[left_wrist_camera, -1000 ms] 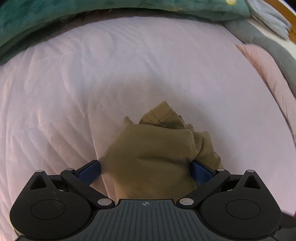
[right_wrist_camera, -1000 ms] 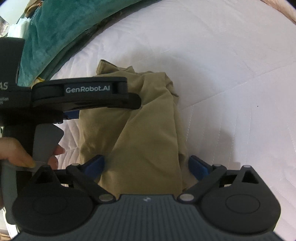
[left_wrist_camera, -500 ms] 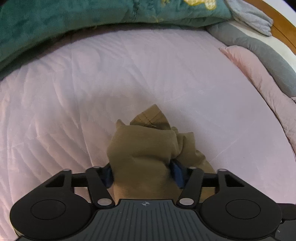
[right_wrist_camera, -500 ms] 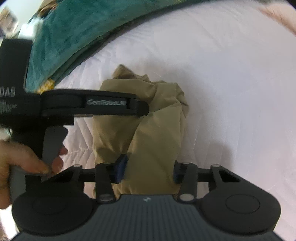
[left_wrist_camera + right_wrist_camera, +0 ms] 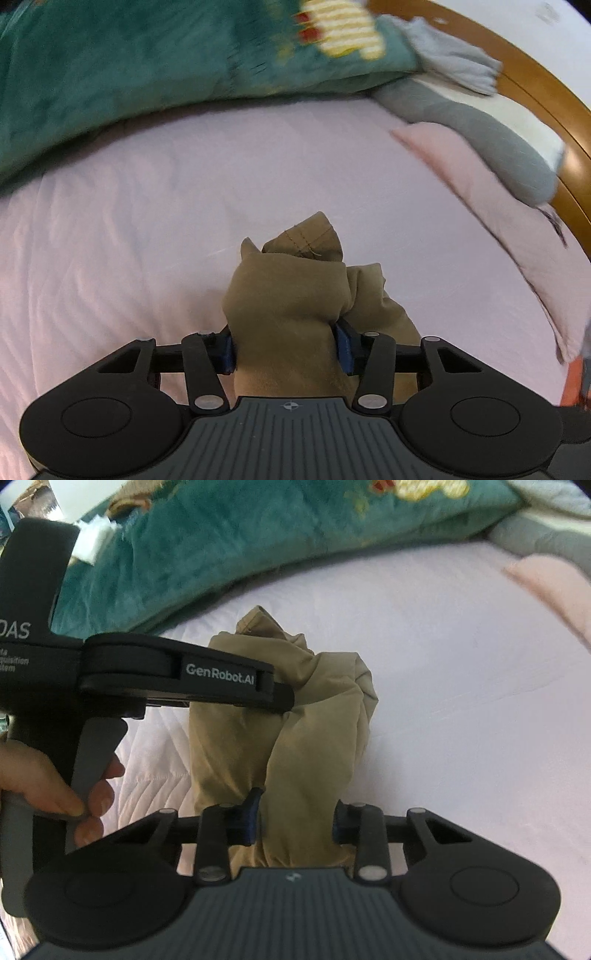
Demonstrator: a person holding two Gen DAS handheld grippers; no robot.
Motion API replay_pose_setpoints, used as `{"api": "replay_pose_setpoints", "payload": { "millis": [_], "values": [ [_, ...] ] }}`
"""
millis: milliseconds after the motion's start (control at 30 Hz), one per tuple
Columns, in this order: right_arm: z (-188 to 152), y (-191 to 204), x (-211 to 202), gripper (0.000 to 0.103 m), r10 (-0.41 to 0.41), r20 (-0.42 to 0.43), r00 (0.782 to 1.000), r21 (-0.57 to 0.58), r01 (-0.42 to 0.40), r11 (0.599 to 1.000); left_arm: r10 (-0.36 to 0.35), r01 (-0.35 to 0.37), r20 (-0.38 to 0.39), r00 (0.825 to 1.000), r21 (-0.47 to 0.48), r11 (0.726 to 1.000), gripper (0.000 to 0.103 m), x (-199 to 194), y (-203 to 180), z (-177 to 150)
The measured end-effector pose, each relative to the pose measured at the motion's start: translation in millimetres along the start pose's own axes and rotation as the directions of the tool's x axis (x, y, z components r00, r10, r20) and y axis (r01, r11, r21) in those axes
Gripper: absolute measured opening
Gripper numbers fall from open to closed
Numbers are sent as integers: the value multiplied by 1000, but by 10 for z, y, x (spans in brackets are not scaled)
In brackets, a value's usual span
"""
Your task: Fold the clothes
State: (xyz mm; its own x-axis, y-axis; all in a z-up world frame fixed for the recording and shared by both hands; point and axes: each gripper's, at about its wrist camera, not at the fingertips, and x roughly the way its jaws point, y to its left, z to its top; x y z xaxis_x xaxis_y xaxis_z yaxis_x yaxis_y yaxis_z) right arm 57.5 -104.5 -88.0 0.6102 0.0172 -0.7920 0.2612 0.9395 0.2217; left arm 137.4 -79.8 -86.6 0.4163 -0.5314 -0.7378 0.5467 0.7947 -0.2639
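Both grippers, left gripper and right gripper, were clenched on the bunched khaki garment mid-sheet, probably to carry it together, well clear of the teal blanket.

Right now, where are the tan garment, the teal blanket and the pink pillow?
tan garment [image 5: 288, 295]: left wrist view, bunched front fold.
teal blanket [image 5: 229, 542]: right wrist view, plush middle.
pink pillow [image 5: 491, 199]: left wrist view, upper face.
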Motion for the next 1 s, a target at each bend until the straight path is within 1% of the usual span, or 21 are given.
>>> {"api": "replay_pose_setpoints", "payload": {
  "millis": [100, 167, 233, 300, 400, 533, 600, 733, 800, 900, 933, 1000],
  "values": [
    [-33, -169, -278, 34, -33, 47, 998, 29, 32, 999, -47, 46, 21, 999, 41, 998, 49, -58, -349, 82],
    [-78, -370, -503, 34, -62, 76, 995, 54, 58, 997, -88, 86, 26, 996, 73, 994, 49, -25, -671, 140],
    [-107, -596, -703, 34, -110, 97, 989, 78, 103, 992, -132, 128, 28, 991, 102, 986, 49, 35, -1004, 190],
    [-142, -841, -870, 34, -161, 111, 981, 107, 149, 983, -175, 171, 19, 984, 128, 977, 49, 129, -1353, 222],
    [-204, -1263, -1040, 34, -228, 123, 966, 163, 207, 965, -201, 200, -13, 980, 152, 968, 49, 376, -1788, 201],
    [-319, -1816, -1144, 34, -286, 126, 950, 236, 251, 939, -232, 238, -57, 971, 183, 954, 49, 711, -2363, 169],
    [-370, -2013, -1080, 34, -304, 114, 946, 260, 267, 928, -223, 236, -87, 971, 186, 954, 49, 901, -2546, 123],
    [-478, -2353, -854, 34, -300, 70, 951, 312, 264, 913, -182, 210, -148, 972, 206, 956, 49, 1300, -2720, -26],
    [-561, -2444, -671, 34, -271, 31, 962, 344, 244, 907, -143, 185, -185, 972, 238, 954, 49, 1464, -2738, -108],
    [-623, -2565, -421, 34, -212, -14, 977, 392, 200, 898, -86, 149, -216, 973, 298, 943, 49, 1574, -2730, -247],
    [-649, -2582, -347, 34, -191, -27, 981, 407, 186, 894, -85, 148, -216, 973, 298, 943, 51, 1571, -2708, -280],
    [-692, -2570, -279, 35, -181, -34, 983, 409, 179, 895, -88, 151, -221, 971, 289, 945, 51, 1559, -2659, -254]
  ]
}}
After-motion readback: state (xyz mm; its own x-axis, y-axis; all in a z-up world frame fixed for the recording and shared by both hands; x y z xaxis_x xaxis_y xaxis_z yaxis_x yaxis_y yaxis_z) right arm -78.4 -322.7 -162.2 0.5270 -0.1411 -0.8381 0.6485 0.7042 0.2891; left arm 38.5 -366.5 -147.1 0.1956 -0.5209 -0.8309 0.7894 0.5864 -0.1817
